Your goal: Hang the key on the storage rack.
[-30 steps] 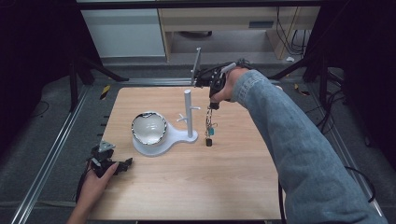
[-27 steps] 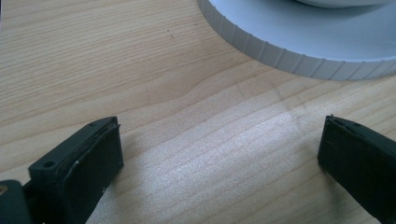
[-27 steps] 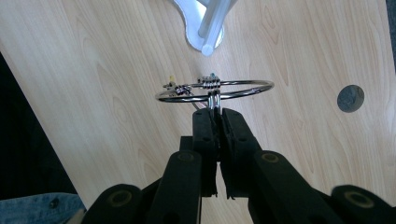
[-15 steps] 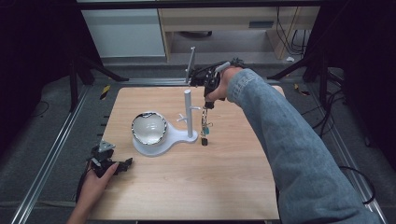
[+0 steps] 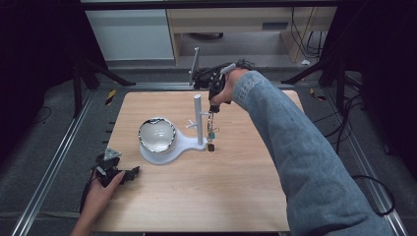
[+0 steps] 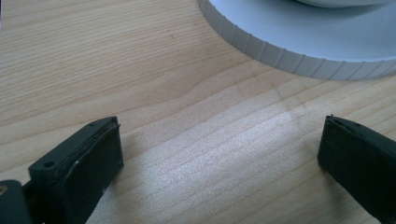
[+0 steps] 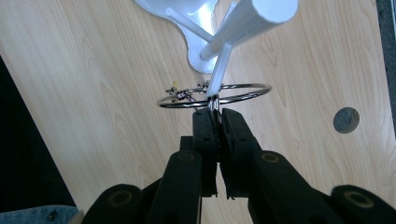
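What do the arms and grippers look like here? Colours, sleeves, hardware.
Right arm wears a blue denim sleeve; left forearm is bare. Both grippers are black: the right gripper has linked bars with round pivot holes and flat jaws, the left gripper has blocky jaws and a grey three-cornered plate on top.

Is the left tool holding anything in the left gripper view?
No, the left tool is open, with bare table between its jaws.
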{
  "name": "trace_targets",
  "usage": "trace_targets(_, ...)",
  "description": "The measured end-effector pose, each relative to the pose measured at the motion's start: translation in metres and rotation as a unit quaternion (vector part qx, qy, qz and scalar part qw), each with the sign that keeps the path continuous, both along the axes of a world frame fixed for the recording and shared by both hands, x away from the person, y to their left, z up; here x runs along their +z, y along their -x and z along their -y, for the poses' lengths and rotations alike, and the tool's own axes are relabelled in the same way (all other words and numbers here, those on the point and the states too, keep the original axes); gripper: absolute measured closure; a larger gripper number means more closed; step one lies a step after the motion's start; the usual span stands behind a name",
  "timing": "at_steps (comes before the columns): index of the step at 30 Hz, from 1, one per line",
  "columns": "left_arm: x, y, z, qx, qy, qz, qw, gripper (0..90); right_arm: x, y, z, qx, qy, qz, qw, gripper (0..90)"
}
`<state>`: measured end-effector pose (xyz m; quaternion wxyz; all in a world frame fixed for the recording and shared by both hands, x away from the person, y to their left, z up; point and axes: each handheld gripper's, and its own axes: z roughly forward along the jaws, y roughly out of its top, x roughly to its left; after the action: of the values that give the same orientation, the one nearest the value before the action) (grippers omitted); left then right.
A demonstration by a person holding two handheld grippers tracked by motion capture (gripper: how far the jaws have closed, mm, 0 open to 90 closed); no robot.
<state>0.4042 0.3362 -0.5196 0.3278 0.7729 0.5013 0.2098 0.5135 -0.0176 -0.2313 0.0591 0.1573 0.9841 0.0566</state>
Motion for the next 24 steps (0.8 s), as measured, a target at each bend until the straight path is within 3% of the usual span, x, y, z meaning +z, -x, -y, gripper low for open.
trace_targets(24,0.0000,0.0000,0.0000,0.000,0.000,0.000,1.0000,0.0,-0.0085,-0.0101,-0.0095,-0.002,-0.011,-0.011,0.9999,84.9)
